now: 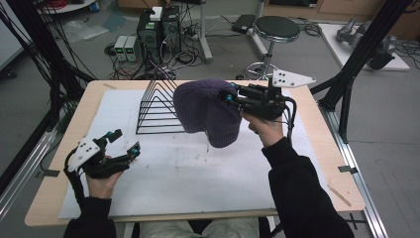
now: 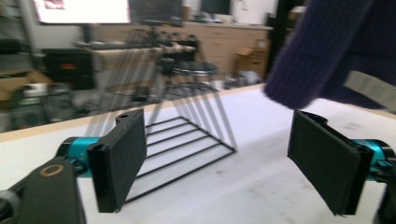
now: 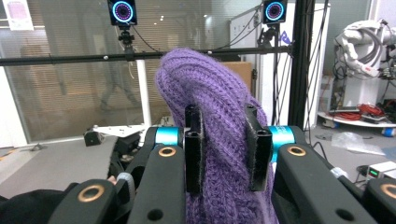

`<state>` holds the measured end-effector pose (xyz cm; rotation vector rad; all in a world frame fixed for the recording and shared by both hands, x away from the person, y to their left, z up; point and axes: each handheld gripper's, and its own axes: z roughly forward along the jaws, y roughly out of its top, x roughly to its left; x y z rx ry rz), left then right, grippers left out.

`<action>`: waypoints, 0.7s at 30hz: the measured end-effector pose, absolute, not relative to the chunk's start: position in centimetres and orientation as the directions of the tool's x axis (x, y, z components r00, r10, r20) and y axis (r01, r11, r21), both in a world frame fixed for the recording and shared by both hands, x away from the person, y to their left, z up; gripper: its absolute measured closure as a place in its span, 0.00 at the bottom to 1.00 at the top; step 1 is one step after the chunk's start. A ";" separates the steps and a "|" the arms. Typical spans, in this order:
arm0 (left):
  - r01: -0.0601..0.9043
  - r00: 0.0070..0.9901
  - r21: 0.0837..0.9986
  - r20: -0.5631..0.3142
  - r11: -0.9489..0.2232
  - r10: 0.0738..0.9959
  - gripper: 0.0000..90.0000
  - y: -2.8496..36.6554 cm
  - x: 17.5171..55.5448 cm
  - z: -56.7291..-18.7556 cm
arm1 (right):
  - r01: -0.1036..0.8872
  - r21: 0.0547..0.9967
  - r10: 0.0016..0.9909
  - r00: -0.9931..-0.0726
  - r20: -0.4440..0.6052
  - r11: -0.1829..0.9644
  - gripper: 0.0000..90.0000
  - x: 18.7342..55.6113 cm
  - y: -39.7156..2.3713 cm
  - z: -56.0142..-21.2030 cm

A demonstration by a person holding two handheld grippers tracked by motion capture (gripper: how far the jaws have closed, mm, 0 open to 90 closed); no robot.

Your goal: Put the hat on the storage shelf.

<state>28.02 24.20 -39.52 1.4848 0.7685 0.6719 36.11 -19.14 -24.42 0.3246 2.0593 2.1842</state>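
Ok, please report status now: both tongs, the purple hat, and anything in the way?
Right tongs shut on purple knitted wool hat, held above table. Left tongs open, empty. Black wire rack stands close beside hat.

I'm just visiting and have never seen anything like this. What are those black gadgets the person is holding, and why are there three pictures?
No robot here: a person holds a hand-operated clamp in each hand. The high view looks down from above the table. The other two pictures come from small cameras riding on each clamp, looking along its two black jaws. The right gripper is shut on a purple knitted beanie, lifted above the table; its own view shows the knit pinched between the jaws. The left gripper is open and holds nothing. On the white sheet covering the table stands a black wire rack with triangular dividers.
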 end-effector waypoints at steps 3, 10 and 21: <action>0.090 0.656 0.995 -0.034 -0.033 0.754 0.24 23.5 28.8 -39.2 | 0.058 0.996 0.226 -0.972 0.071 -0.062 0.83 36.1 -18.8 -24.4; 0.083 0.713 0.995 -0.016 -0.061 0.701 0.23 22.1 29.6 -37.7 | 0.064 0.996 0.211 -0.975 0.075 -0.059 0.82 36.1 -18.1 -24.5; 0.051 0.791 0.997 -0.002 -0.062 0.611 0.22 19.3 30.7 -35.8 | 0.069 0.995 0.159 -0.984 0.080 -0.072 0.82 35.8 -17.0 -24.2</action>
